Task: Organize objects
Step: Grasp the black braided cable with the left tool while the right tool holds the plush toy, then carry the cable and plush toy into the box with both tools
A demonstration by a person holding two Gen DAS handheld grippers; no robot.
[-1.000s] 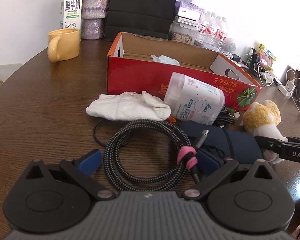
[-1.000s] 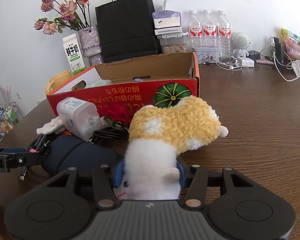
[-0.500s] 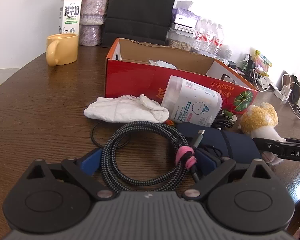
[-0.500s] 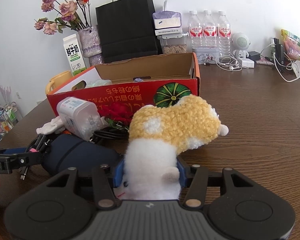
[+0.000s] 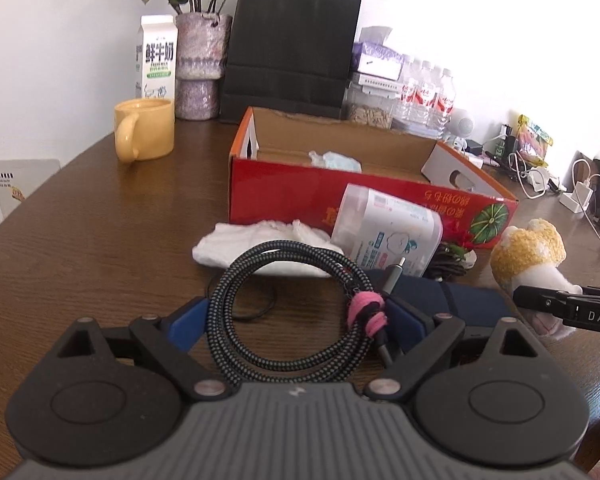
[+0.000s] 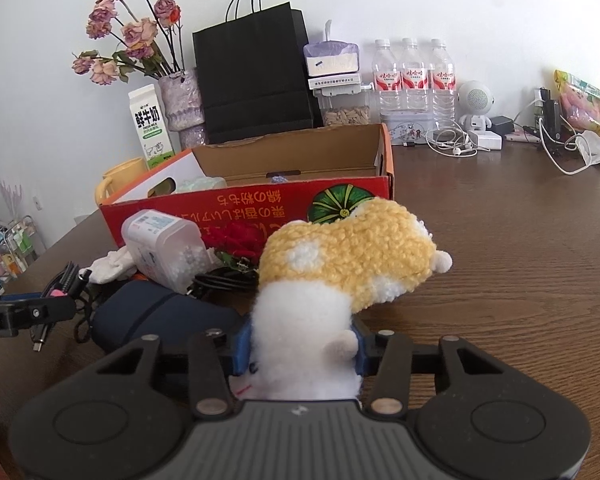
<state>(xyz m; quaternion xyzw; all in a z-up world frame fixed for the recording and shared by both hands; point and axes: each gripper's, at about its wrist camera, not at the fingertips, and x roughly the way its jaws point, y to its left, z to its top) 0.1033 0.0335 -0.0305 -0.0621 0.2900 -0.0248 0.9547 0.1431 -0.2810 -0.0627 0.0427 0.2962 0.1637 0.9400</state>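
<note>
The milk carton (image 5: 156, 60) read "FRESH MILK" under large Chinese characters. The red box (image 5: 364, 196) bore upside-down Japanese print beside a green pumpkin picture, and the right gripper's (image 6: 300, 350) arm in the left view showed the letters "DAS". The three bottles (image 6: 410, 76) had red labels too small to read.

Everything sat on a dark wood table (image 5: 80, 240) against a white wall, with a black bag (image 5: 292, 40) and a vase (image 5: 202, 64) of dried roses at the back.

The left gripper (image 5: 296, 324) was closing around the coiled cable (image 5: 292, 312), its blue pads on either side of the coil; whether they pressed it yet could not be told. The right gripper was closing and clenched the white body of the plush (image 6: 340, 272), which lay just in front of the box. The table's right half was bare out to the chargers by the wall; the left half was bare around the mug (image 5: 144, 128).
</note>
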